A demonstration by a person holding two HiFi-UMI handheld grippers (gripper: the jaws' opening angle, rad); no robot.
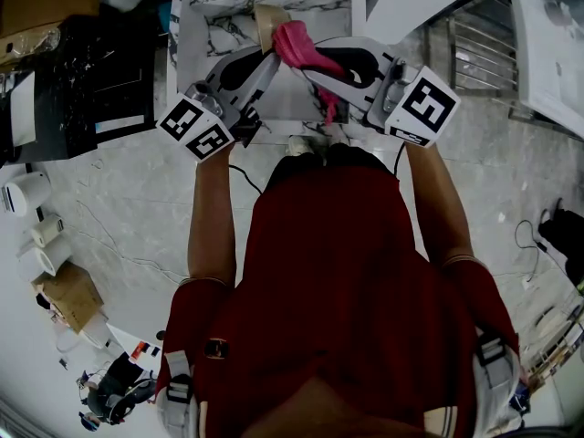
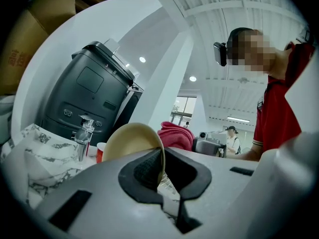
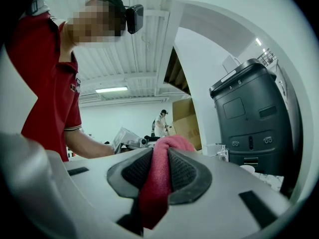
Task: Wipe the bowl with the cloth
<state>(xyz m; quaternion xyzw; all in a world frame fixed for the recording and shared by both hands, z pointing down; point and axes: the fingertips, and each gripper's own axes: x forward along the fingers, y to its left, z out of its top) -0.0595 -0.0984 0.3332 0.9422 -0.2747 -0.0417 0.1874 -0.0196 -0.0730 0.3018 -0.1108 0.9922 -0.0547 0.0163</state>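
The person's red shirt (image 1: 338,290) is nearest, filling the lower head view. Ahead of it, the left hand-held gripper (image 2: 160,171) is clamped on the rim of the tan bowl (image 2: 130,141) and holds it tipped on edge over the marble bench (image 1: 219,26). Just right of the bowl, the right hand-held gripper (image 3: 155,159) is closed on the pink cloth (image 3: 158,188). A fold is pinched between its pads, and the bunched end meets the bowl's right side. Beyond the bowl stands a red cup (image 2: 100,151), and farther back a dark machine (image 2: 84,93).
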